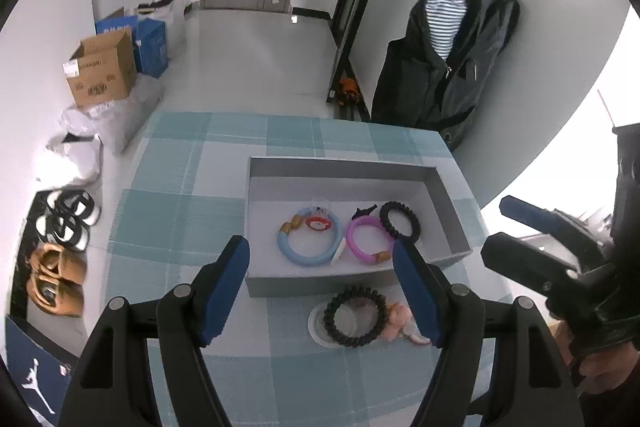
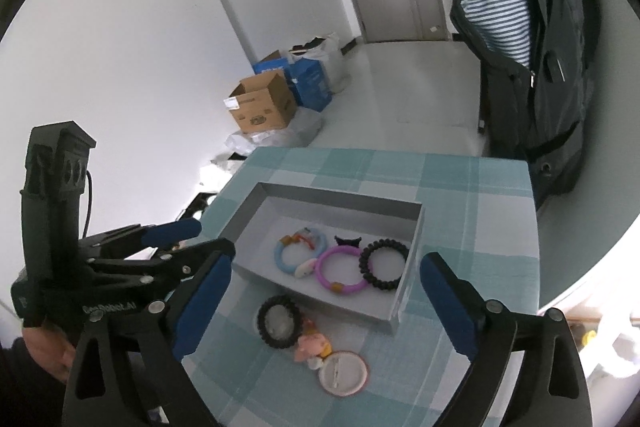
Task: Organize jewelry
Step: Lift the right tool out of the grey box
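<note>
A grey open box (image 1: 340, 167) stands on the blue-checked tablecloth (image 1: 180, 187). Inside lie a light-blue bracelet (image 1: 286, 251), a purple bracelet (image 1: 352, 243), a black braided bracelet (image 1: 384, 219) and a small black clip (image 1: 362, 211). In front of the box, a second black braided bracelet (image 1: 330, 315) rests on a white disc beside a pink figure (image 1: 398, 319). My left gripper (image 1: 320, 247) hovers open over the box's near wall, empty. In the right wrist view my right gripper (image 2: 327, 261) stands wide open and empty above the box (image 2: 340, 197) and the loose black bracelet (image 2: 262, 321).
A pink-rimmed white disc (image 2: 344, 373) lies near the table's front edge. The floor to the left holds a cardboard box (image 1: 100, 71), blue boxes (image 1: 152, 47), plastic bags and shoes (image 1: 56, 279). A dark jacket (image 1: 452, 59) hangs past the far right corner.
</note>
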